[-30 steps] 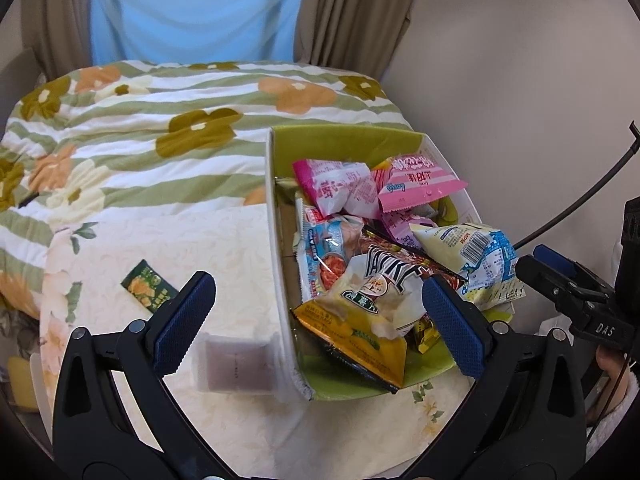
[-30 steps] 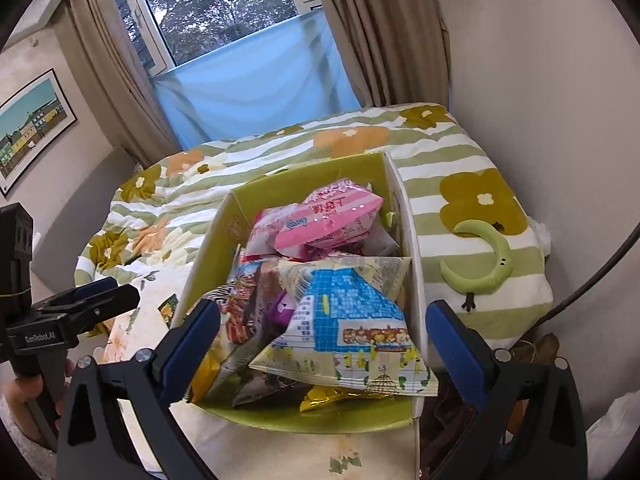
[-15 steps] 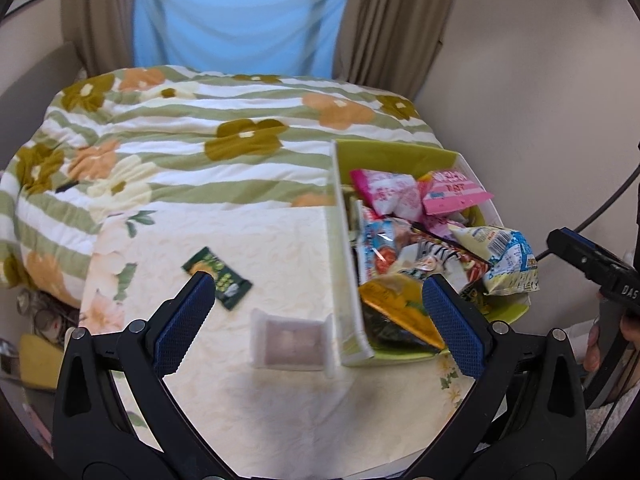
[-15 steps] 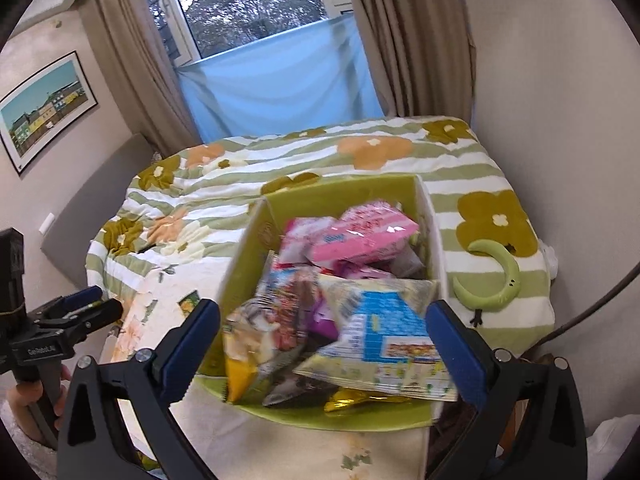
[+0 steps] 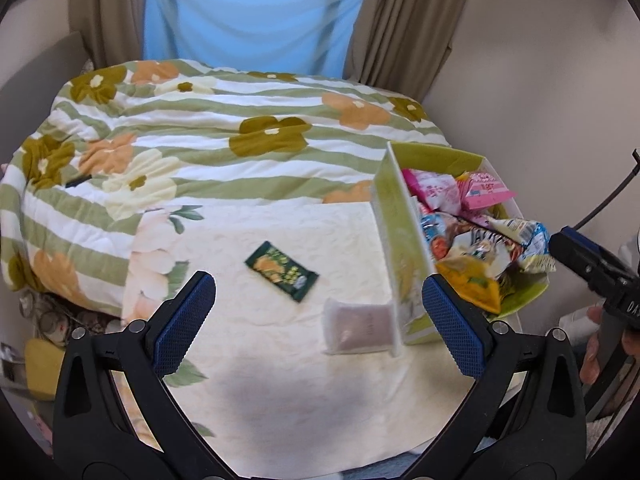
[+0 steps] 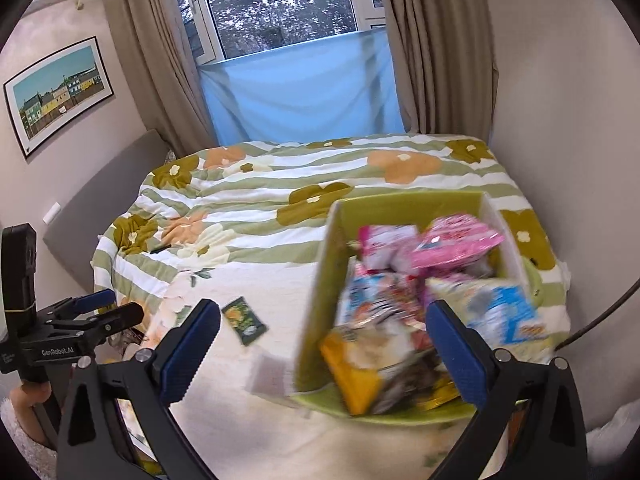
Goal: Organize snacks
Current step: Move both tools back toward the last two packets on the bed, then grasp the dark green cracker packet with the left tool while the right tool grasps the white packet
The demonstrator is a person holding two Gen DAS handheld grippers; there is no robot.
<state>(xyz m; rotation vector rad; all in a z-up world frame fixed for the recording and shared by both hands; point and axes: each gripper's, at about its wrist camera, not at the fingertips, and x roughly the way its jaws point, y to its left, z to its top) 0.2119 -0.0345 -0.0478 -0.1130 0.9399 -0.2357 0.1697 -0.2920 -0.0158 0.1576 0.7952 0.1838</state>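
Snacks are filling the green-lined white cardboard box point(image 5: 404, 236) seen at the right of the left wrist view, where it is sitting on a cream embossed cloth point(image 5: 280, 368) spread over the bed. Pink wrappers point(image 5: 486, 192) are lying toward the box's far end, a pale blue-and-white packet point(image 5: 528, 236) is leaning at its right rim, and a yellow bag point(image 5: 472, 286) is poking up at the near end. A dark green snack sachet point(image 5: 282, 271) is lying alone on the cloth, apart from the box, and a small translucent packet of brownish contents point(image 5: 358, 330) is resting against the box's near outer wall. The left tool point(image 5: 316, 320) is hovering over the cloth with its blue-padded fingers spread wide and gripping nothing. The right tool point(image 5: 588, 264) is showing at the right edge, held in a hand point(image 5: 596, 356); from here I cannot tell how its fingers are standing. A green-striped floral quilt point(image 5: 200, 152) is covering the bed behind.

From the right wrist, the right tool point(image 6: 320, 344) is likewise gaping and empty, hanging in front of the box point(image 6: 320, 300), whose blurred contents include the yellow bag point(image 6: 352, 376) and pink wrappers point(image 6: 456, 240). The green sachet point(image 6: 244, 320) is lying left of the box on the cloth. The left tool point(image 6: 108, 306) is appearing at the left edge. A framed picture of coloured houses point(image 6: 60, 92) is hanging on the wall, and beige curtains point(image 6: 156, 64) are flanking the window.
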